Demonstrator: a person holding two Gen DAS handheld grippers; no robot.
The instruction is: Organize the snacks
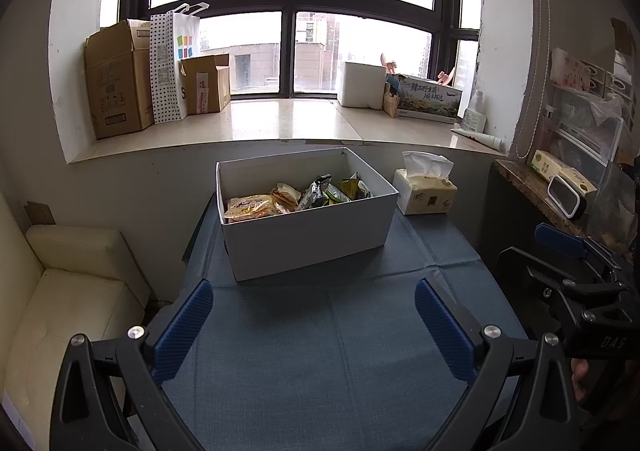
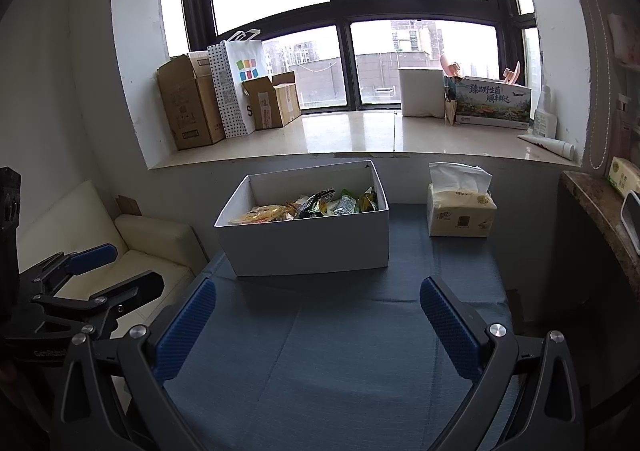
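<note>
While both grippers hang above the blue tablecloth (image 1: pixel 320 351), neither holds anything; left gripper (image 1: pixel 314 327) has its blue ribbed fingers (image 1: pixel 184 331) spread wide w/ bare cloth between them; right gripper (image 2: pixel 318 325) is spread just as wide, also empty; the right unit shows at the right edge of the left wrist view w/ "DAS" on its black body, and the left unit at the left edge of the right wrist view carries white lettering too small to read. White box (image 1: pixel 308 235) sits on the cloth ahead of both, lid off; snacks (image 1: pixel 296 197) lie inside it: a yellow-orange packet at the left end, silver, black and green wrappers toward the right; print on them can't be read. Tissue pack (image 1: pixel 426 193), yellowish w/ small print and a white sheet sticking up, stands just right of the box, apart from it. On the window sill (image 1: pixel 280 123): cardboard boxes (image 1: pixel 116 83) at left, a dotted white paper bag (image 1: pixel 172 67) w/ coloured squares and QR codes between them; at right a plain white box (image 1: pixel 360 83), then a printed carton (image 1: pixel 430 101) w/ Chinese characters, approx. "臻品野生菌 顺丰鲜达"; a white bottle (image 1: pixel 474 113) beyond it. Cream sofa (image 1: pixel 72 291) at left of the table.
</note>
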